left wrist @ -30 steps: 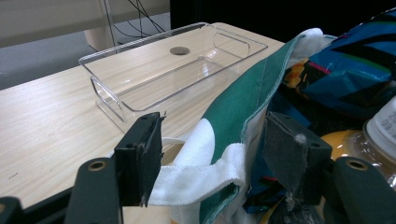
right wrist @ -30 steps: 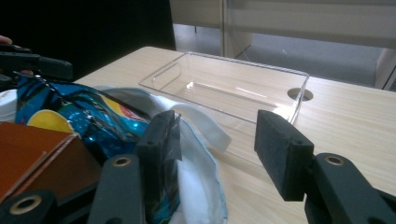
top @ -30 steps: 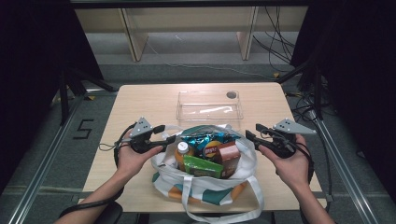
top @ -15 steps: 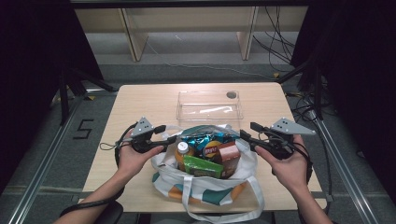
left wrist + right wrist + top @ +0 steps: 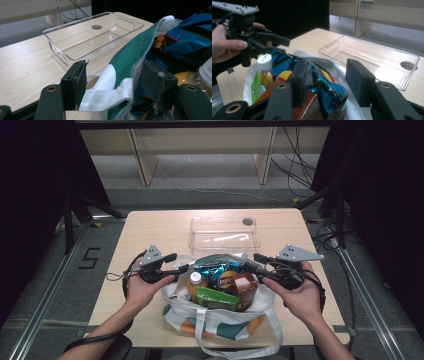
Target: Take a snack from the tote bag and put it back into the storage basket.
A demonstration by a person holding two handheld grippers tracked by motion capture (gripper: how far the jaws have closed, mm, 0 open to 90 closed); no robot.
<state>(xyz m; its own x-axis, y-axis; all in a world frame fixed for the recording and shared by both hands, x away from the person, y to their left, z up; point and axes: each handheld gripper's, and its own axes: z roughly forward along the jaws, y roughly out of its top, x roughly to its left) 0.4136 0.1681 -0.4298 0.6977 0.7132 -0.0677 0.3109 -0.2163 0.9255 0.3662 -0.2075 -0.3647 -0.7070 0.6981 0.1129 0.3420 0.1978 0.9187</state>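
A white, green and orange tote bag (image 5: 220,326) stands at the table's front middle, packed with a blue chip bag (image 5: 220,270), an orange juice bottle (image 5: 196,279), a green packet (image 5: 215,297) and a brown box (image 5: 244,285). My left gripper (image 5: 177,262) is open at the bag's left rim; the rim and white strap (image 5: 110,96) lie loose between its jaws (image 5: 116,67). My right gripper (image 5: 260,265) is at the right rim. Its jaws (image 5: 328,67) have just been closing, with the chip bag (image 5: 324,87) between them and a gap beside the right pad (image 5: 359,82).
A clear plastic tray (image 5: 192,234) sits empty behind the bag, towards the table's far edge, with a round hole in the tabletop (image 5: 247,221) seen through it. Light wood tabletop (image 5: 150,230) lies bare on either side of it. Cables trail from both grippers.
The right gripper has shifted left and slightly up over the bag's right rim, and its jaws have narrowed around the chip bag. The left gripper has stayed put.
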